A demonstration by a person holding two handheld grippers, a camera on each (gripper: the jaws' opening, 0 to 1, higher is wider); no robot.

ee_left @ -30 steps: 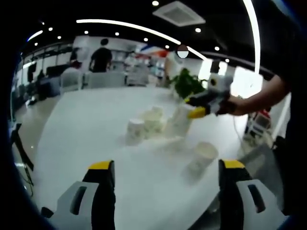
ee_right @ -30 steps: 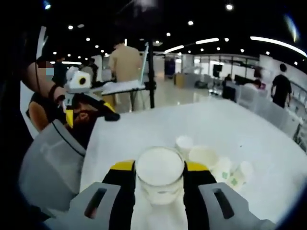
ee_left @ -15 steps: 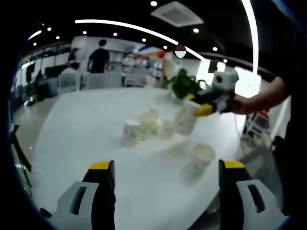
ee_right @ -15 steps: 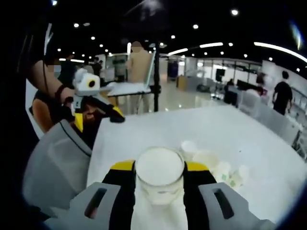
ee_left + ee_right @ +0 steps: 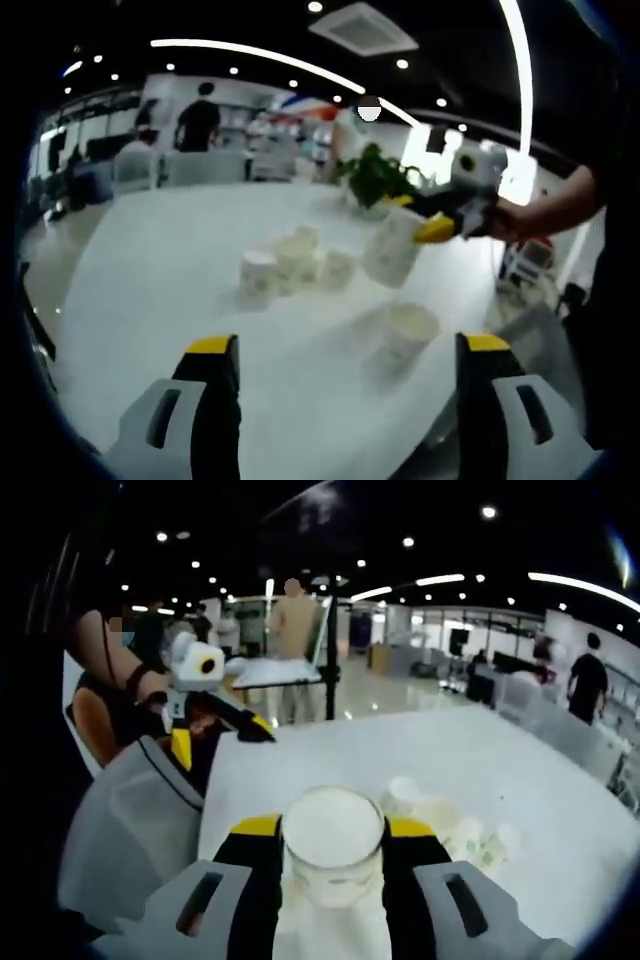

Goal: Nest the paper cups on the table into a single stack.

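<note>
My right gripper (image 5: 333, 830) is shut on a white paper cup (image 5: 333, 845), whose open mouth faces the camera. In the left gripper view that right gripper (image 5: 418, 218) holds the cup (image 5: 392, 248) in the air above the white table (image 5: 160, 260). It hangs just behind a lone upright cup (image 5: 405, 330). Several more cups (image 5: 290, 258) stand and lie in a cluster further left. My left gripper (image 5: 348, 350) is open and holds nothing, low over the table's near edge. In the right gripper view the left gripper (image 5: 222, 738) shows at the left, held in a hand.
A potted plant (image 5: 375, 178) stands at the table's far side. A grey chair back (image 5: 130, 820) is beside the table edge. The cup cluster (image 5: 455, 830) lies right of my held cup. People stand in the room beyond.
The right gripper has carried its cup up and away from the cluster, to a spot behind the lone upright cup. The left gripper has stayed open.
</note>
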